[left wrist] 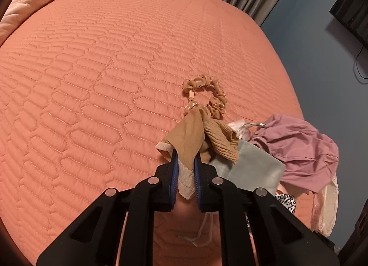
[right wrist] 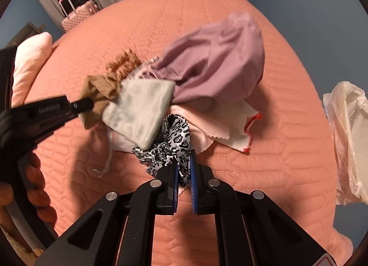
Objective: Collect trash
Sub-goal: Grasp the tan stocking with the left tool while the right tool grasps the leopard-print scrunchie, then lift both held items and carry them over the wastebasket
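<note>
A: Left claw (left wrist: 185, 169) is pinched on the tan stocking (left wrist: 191, 137); its blue pads are pressed onto the fabric. Right claw (right wrist: 184, 180) is pinched on the leopard-print cloth (right wrist: 172, 148).

B: Where does the pile lie?

A: At the bed's (left wrist: 103, 70) right edge. Grey pouch (right wrist: 140, 109), mauve garment (right wrist: 214, 68) and pink cloth with red stitching (right wrist: 230, 128) are heaped there, touching both held pieces.

B: And the relation for the coming move?

A: Plastic bag (right wrist: 347, 139) hangs just off that right edge, to the right of the right claw; the left claw is farther. Judged: the right hand goes first, sideways toward the bag.

B: Loose items?

A: Spotted scrunchie (left wrist: 204, 95) lies ahead of the left claw, inward from the edge.
</note>
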The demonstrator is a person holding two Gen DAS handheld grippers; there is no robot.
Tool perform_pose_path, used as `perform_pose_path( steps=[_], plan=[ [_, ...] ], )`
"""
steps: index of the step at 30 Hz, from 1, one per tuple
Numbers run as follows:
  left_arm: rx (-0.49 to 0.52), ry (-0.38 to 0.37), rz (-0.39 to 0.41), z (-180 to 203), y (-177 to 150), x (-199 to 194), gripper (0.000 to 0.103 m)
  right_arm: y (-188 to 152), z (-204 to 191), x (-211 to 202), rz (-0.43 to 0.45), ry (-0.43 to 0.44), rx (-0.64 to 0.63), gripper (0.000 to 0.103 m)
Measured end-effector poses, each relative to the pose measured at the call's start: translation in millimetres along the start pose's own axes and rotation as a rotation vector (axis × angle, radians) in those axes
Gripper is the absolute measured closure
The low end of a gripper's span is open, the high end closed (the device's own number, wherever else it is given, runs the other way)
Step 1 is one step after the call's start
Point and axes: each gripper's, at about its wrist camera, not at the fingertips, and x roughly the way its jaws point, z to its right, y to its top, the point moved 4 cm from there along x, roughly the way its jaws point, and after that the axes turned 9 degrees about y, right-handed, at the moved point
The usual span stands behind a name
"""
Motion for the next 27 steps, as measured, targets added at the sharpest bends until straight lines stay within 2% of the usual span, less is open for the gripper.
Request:
perform_pose_path(
  steps=[8, 17, 27],
  plan=[
    [0.057, -0.020, 0.065, 18.7, -22.3, -57.8, 0.091, 11.7, -7.3, -56.2, 0.108, 0.041, 0.001, 0.095],
    [0.155, -0.071, 0.126, 79.3, -37.1, -104.8, 0.091, 18.2, 2.1, -128.1, 0.239, 0.048, 0.014, 0.095],
    [0.254, -0.132, 0.206, 135.3, -51.3, -150.7, 0.091, 17.2, 35.3, -197.0, 0.353, 0.025, 0.036, 0.095]
  ],
)
